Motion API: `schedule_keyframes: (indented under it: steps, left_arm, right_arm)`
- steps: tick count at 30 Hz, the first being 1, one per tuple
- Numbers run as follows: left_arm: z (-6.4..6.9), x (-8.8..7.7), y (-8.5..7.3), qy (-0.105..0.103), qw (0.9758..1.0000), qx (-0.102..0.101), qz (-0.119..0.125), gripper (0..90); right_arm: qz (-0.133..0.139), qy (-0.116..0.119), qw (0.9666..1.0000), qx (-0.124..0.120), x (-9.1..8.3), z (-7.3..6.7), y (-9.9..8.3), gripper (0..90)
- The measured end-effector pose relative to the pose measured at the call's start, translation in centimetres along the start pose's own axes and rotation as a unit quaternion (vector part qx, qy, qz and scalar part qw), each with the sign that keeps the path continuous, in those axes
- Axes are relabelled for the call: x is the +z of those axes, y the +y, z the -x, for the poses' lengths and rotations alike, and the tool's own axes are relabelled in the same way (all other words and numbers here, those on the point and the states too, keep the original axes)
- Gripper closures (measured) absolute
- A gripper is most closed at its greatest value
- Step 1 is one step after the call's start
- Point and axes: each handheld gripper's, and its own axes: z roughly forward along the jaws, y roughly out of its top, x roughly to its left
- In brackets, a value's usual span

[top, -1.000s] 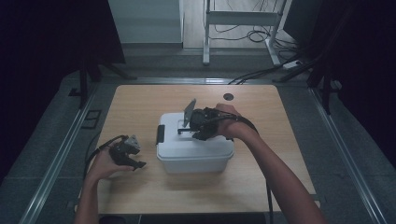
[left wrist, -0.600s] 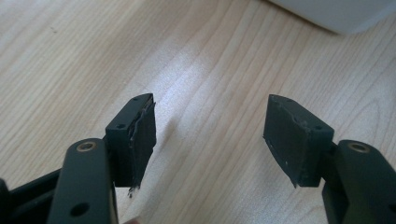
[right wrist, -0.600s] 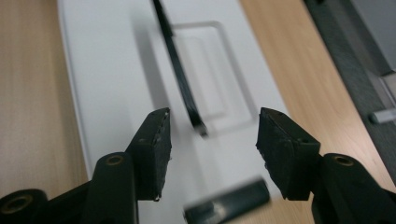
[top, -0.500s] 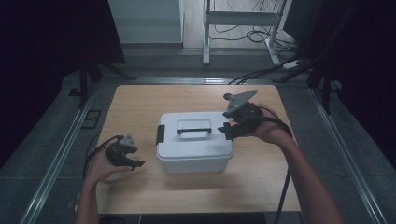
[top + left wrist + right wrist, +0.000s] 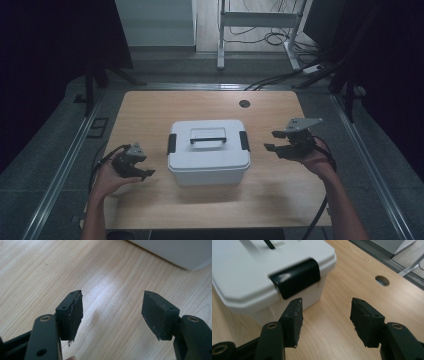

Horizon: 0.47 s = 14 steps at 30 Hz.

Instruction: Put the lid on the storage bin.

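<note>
White lidded storage box [image 5: 209, 151] sits mid-table, handle [image 5: 207, 135] now released; the right gripper [image 5: 272, 141] has swung off to its right-hand latch [image 5: 295, 277], jaws just opened, empty. Left gripper [image 5: 148, 173] waits wide.

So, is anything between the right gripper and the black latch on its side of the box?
Nothing visible: only bare table lies between the right gripper, jaws open, and the black latch on the white box.
</note>
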Motion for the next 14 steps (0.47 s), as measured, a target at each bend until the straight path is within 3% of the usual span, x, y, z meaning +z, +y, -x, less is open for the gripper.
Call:
schedule_keyframes:
  steps: [6, 14]
  left_arm:
    - [0.1, 0.0, 0.0, 0.001, 1.0000, 0.000, 0.004, 33.6]
    - [0.1, -0.1, 0.1, 0.005, 0.9999, -0.002, 0.011, 33.0]
  right_arm:
    - [0.006, -0.010, 0.9997, 0.021, 0.1, 0.4, -2.1, 42.9]
    - [0.010, -0.023, 0.9994, 0.023, 0.1, 0.3, -2.4, 41.6]
